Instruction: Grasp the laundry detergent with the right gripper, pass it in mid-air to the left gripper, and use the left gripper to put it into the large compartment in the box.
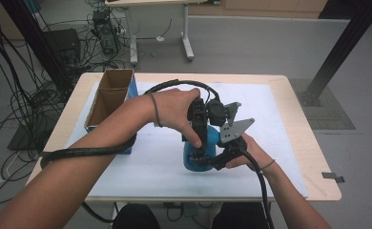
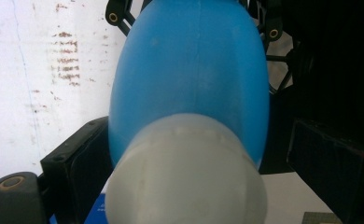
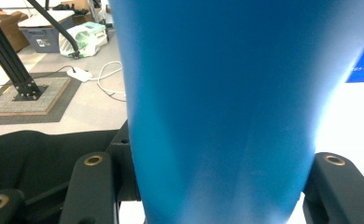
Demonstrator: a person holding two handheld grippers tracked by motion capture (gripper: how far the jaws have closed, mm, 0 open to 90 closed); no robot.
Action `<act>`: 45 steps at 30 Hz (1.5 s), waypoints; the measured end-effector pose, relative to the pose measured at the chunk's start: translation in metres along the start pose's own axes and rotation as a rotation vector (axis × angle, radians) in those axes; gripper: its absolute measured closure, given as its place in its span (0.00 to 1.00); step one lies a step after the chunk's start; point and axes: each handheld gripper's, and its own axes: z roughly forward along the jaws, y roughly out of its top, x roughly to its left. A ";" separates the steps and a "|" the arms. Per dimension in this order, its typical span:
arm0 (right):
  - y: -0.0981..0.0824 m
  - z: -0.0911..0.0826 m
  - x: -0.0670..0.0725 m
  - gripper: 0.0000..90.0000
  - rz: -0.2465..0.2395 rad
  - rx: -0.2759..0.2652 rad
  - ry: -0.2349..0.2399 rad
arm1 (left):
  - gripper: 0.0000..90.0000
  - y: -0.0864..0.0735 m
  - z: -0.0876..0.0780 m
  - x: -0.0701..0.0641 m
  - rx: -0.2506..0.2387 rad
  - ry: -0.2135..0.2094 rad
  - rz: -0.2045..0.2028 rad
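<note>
A blue bottle [image 1: 208, 138] with a whitish cap [image 2: 185, 177] stands upright on the white mat, held from two sides. My left gripper [image 1: 197, 145] reaches down from above; in the left gripper view its jaws sit on either side of the cap [image 2: 201, 158] and the bottle's shoulder [image 2: 189, 70], shut on them. My right gripper [image 1: 212, 160] comes in from the right, low on the bottle. In the right gripper view its jaws [image 3: 213, 186] press both sides of the blue body [image 3: 227, 102]. The bottle's base is hidden behind the grippers.
An open cardboard box [image 1: 108, 95] with blue sides stands at the mat's left edge. The white mat [image 1: 279, 143] covers most of the wooden table [image 1: 317, 167]. Thick black cables trail from both grippers. Cables, a desk's legs and black frame posts stand on the floor beyond.
</note>
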 end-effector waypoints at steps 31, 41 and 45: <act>0.003 0.002 -0.001 0.46 -0.009 -0.001 0.008 | 0.19 0.005 0.002 -0.001 0.010 0.026 0.002; 0.004 0.003 -0.001 0.46 -0.008 -0.001 0.010 | 0.26 0.003 0.002 -0.001 0.002 0.030 0.001; 0.005 0.004 -0.001 0.46 -0.010 -0.002 0.012 | 0.29 0.005 0.003 -0.001 0.009 0.029 0.006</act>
